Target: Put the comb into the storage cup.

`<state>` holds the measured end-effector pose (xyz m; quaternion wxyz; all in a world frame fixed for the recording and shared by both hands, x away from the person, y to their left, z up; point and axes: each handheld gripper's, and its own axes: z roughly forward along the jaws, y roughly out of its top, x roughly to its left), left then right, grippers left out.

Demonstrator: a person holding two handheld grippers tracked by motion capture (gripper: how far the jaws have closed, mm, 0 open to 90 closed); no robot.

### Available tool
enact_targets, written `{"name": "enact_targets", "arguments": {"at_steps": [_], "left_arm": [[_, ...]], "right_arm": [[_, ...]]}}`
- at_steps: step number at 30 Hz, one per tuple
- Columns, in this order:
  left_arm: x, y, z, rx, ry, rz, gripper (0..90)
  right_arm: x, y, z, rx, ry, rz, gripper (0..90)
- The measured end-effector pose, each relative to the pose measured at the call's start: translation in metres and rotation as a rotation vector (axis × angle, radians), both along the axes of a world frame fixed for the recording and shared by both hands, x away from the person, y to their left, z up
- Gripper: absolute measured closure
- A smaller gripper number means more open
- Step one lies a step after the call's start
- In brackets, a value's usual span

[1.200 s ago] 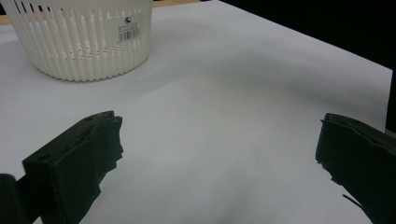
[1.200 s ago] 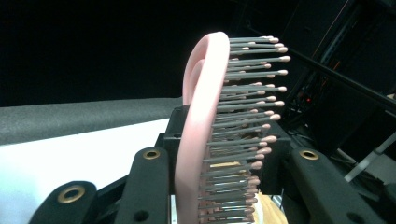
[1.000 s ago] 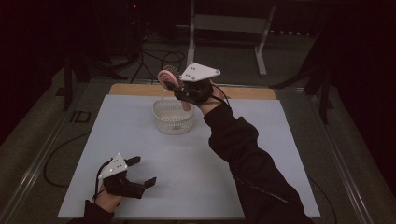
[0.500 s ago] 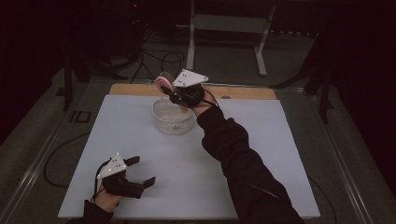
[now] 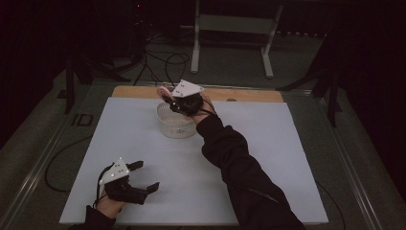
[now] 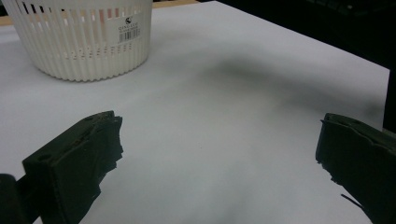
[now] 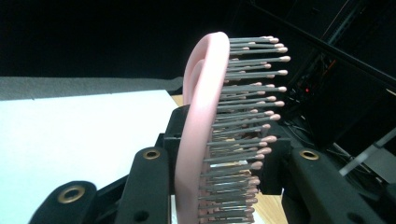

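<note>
I see a white bench (image 5: 268, 158) carrying a white slotted basket (image 5: 175, 124) near its far edge. My right gripper (image 5: 168, 101) pinches a pink hairbrush (image 7: 205, 121) just above the basket. My left gripper (image 5: 143, 177) rests spread near the front.

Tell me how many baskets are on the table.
1: a white slotted plastic basket stands near the far middle of the white table, under the right gripper holding a pink bristled hairbrush.
</note>
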<state>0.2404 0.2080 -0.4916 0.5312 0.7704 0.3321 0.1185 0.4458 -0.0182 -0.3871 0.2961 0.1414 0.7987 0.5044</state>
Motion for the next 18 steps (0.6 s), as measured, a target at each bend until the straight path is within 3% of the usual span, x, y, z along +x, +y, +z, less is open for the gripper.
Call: {"name": "enact_targets", "arguments": {"at_steps": [8,9,18], "left_arm": [[0.0,0.0,0.0,0.003,0.002,-0.006,0.0],[0.0,0.0,0.0,0.005,0.0,-0.007,0.0],[0.0,0.0,-0.001,0.007,0.002,-0.013,0.0]], "right_arm": [[-0.002,0.006,-0.012,-0.045,-0.042,-0.005,64.3],[-0.003,0.008,-0.016,-0.068,-0.06,-0.003,64.3],[-0.004,0.014,-0.027,-0.103,-0.08,-0.025,64.3]]}}
